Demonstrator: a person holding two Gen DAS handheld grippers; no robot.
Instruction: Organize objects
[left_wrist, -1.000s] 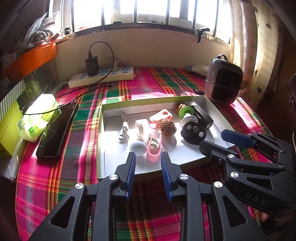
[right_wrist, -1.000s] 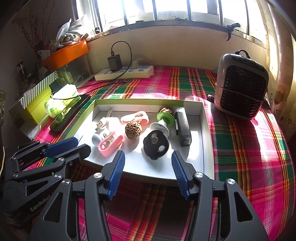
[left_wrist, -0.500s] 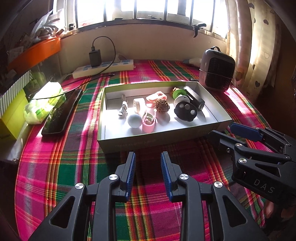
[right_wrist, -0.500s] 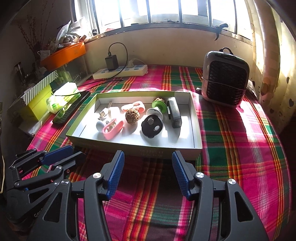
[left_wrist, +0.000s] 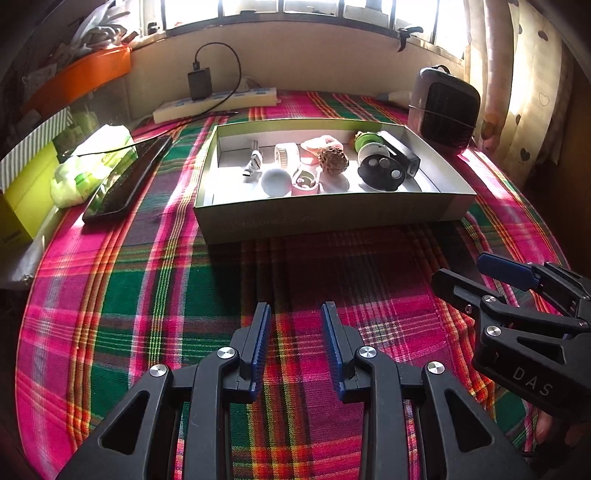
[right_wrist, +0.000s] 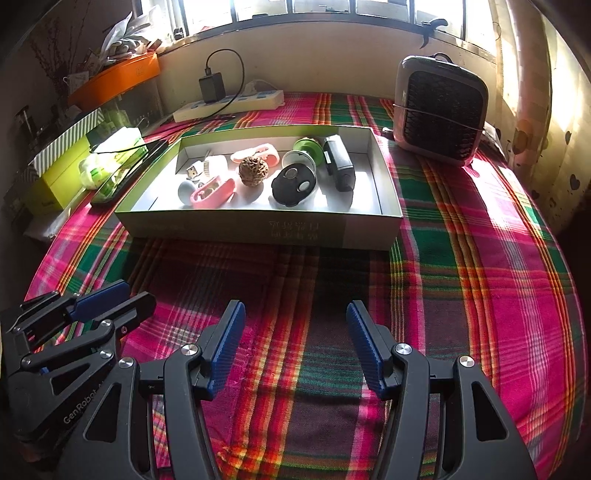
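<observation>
While both grippers hang over the bare cloth (right_wrist: 461, 229), the box (right_wrist: 236, 230) sits straight ahead of them, farther up the table toward the window. All the small things lie inside it, so nothing seems left out on the cloth close by. I think the tidying may be almost done.

The box lies with its long side across the view, and its near wall faces the grippers. From the right gripper (right_wrist: 295, 343) the box is ahead and a bit to the left. From the left gripper (left_wrist: 295, 347) it is ahead and a bit to the right. So the box sits between the two, and neither looks much nearer. The black round thing (right_wrist: 293, 184) and the black bar (right_wrist: 338, 162) are on the right gripper's side. The pink case (left_wrist: 304, 181) and the pale ball (left_wrist: 276, 181) are on the left gripper's side.

The right gripper's jaws have just been opening and stand wide, with nothing between them. The left gripper's jaws stand narrower, also with nothing in them.

Any reach into the box would have to go forward and over that near wall.
</observation>
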